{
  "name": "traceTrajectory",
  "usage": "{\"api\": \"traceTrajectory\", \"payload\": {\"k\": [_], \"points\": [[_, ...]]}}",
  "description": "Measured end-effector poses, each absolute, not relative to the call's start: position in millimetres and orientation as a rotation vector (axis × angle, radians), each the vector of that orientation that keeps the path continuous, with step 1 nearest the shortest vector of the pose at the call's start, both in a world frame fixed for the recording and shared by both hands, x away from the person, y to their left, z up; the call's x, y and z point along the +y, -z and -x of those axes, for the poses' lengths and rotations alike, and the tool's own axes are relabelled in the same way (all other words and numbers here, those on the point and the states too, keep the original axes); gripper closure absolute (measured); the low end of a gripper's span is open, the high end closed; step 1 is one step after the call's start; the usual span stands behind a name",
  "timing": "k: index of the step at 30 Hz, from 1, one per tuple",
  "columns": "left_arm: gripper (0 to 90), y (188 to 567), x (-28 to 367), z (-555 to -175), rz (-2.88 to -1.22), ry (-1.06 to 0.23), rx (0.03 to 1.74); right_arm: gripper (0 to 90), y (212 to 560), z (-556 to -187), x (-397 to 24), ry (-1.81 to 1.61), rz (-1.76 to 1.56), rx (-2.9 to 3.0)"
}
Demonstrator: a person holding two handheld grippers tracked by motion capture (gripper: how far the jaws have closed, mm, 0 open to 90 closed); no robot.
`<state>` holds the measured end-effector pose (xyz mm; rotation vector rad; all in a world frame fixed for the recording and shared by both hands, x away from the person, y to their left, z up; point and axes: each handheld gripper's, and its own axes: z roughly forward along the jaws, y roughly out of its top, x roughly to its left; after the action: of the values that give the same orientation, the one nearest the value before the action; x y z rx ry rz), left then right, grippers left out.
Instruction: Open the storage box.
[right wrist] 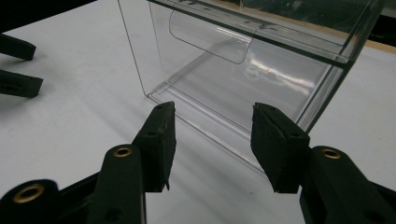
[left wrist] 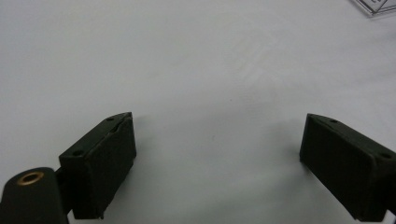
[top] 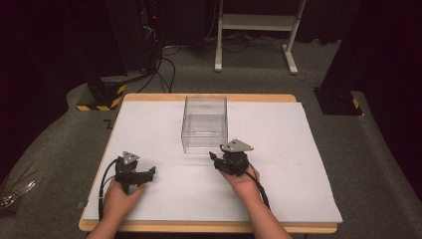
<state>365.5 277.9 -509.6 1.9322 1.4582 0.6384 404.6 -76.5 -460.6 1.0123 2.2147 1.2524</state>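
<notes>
Hovering right tongs (right wrist: 212, 144) just short of clear box (top: 204, 123) mid-desk (top: 298, 164), jaws apart, nothing between; left tongs (left wrist: 217, 163) also apart, idle over bare sheet. Risks: jaw tip bumps near wall, shoves light box; slick plastic slips if pinch shallow

The top of the clear box (right wrist: 243, 70) is running off the upper edge of the right gripper view, and in the left gripper view one corner of it (left wrist: 376, 6) is poking in at the top right. The person's forearms are leaving the high view at the bottom. A small heap of thin things (top: 15, 191) on the floor is getting cut by the left edge, too dim to identify.
</notes>
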Motion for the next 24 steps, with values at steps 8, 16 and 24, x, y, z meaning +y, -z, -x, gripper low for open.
{"api": "traceTrajectory", "payload": {"k": [8,16,24], "points": [[11.0,509.7,277.9,-365.5,-1.932,-0.638,1.458,52.4,457.9,-416.1,-73.2,-1.327,-1.028,2.196],[11.0,509.6,277.9,-365.5,-1.933,-0.638,1.458,49.4,457.9,-425.3,-70.8,-1.345,-1.044,2.194],[11.0,509.7,277.9,-365.5,-1.933,-0.638,1.458,52.4,458.8,-433.5,-68.3,-1.387,-1.057,2.184]]}}
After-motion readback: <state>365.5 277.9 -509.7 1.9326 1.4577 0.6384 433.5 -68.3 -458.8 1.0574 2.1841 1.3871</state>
